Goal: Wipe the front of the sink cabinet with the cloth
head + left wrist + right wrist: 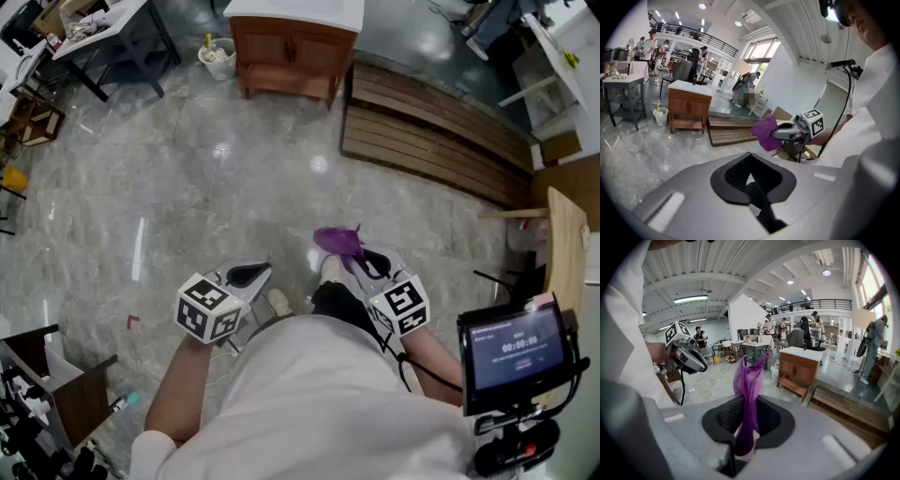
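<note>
marble floor (187, 187) w/ sink cabinet (292, 52), bin (217, 58) & wood pallets (422, 131).

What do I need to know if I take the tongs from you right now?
Right tongs: shut on the purple cloth, which sticks up from between them.
Left tongs: shut, nothing in them.
The sink cabinet, wooden with a white top, stands far ahead, well away from both tongs.
Done: the cloth is in hand.
Left: walk up to the cabinet and wipe its front. No wiping has begun yet.
</note>
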The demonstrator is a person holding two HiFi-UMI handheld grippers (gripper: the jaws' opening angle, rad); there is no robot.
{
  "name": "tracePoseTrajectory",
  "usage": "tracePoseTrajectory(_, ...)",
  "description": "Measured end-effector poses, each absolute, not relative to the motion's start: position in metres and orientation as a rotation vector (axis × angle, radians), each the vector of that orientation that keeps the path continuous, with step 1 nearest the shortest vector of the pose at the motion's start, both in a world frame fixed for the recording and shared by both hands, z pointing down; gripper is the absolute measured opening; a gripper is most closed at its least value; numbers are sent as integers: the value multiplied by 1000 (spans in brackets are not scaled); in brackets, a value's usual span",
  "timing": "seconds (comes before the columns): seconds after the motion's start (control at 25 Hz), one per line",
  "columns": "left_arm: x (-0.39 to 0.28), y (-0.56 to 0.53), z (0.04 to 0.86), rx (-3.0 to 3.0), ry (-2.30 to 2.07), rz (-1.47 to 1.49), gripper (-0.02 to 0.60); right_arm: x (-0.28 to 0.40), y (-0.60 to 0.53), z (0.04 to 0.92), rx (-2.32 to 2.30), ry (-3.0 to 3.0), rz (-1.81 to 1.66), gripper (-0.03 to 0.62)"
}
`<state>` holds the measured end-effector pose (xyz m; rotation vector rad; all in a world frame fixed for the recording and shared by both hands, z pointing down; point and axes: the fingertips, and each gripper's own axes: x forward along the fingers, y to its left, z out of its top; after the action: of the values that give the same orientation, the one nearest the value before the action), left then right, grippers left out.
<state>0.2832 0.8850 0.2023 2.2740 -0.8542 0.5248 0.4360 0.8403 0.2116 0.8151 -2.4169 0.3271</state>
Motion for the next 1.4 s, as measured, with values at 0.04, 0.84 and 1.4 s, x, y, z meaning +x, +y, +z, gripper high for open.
tracePoseTrajectory(0.04, 276, 884, 203, 2270, -859, 525, 8, 429, 839, 210, 811, -2419, 324, 55)
tracePoseTrajectory(0.84, 272, 653, 186, 2268, -891, 580, 8, 403, 593, 230, 748, -2468, 388, 55)
tracePoseTrajectory(1.4, 162, 473, 222, 2382, -634, 697, 8, 338, 429, 279, 1092, -2303, 557, 55)
